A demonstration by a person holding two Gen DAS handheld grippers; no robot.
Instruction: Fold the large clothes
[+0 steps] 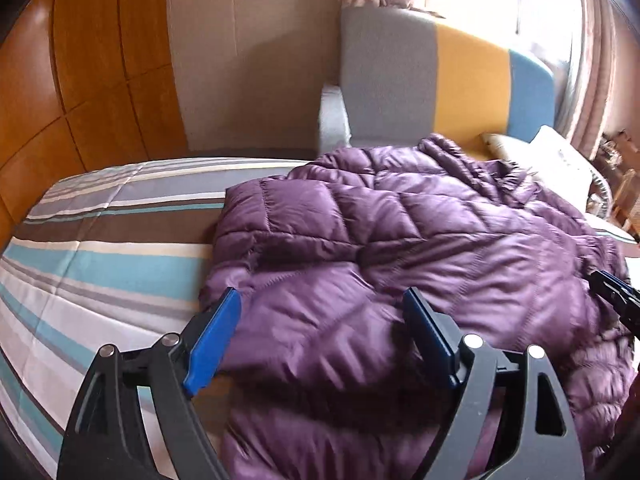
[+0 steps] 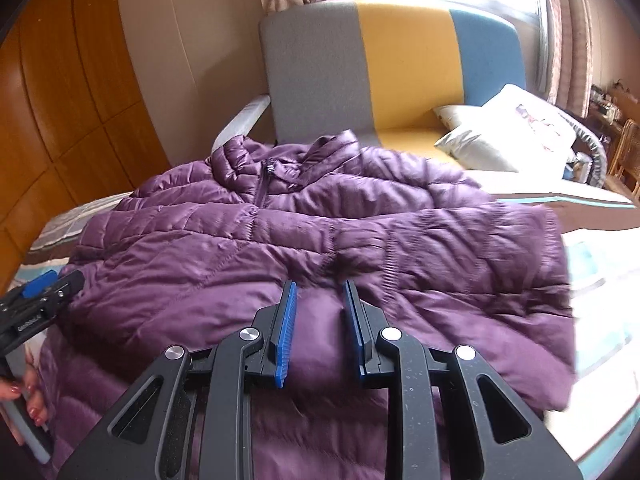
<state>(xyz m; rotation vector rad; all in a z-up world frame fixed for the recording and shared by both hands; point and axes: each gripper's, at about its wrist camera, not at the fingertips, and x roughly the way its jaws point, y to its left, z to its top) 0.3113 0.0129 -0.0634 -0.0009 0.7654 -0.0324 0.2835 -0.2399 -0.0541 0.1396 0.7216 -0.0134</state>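
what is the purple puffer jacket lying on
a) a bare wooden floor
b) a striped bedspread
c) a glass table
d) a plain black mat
b: the quilted purple puffer jacket lies spread over the bedspread striped in blue, white, grey and brown, which shows beside it in the left wrist view.

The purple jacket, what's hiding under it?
The jacket lies on a striped bedspread; stripes show around its edges. Whatever is directly beneath the jacket is covered and can't be seen.
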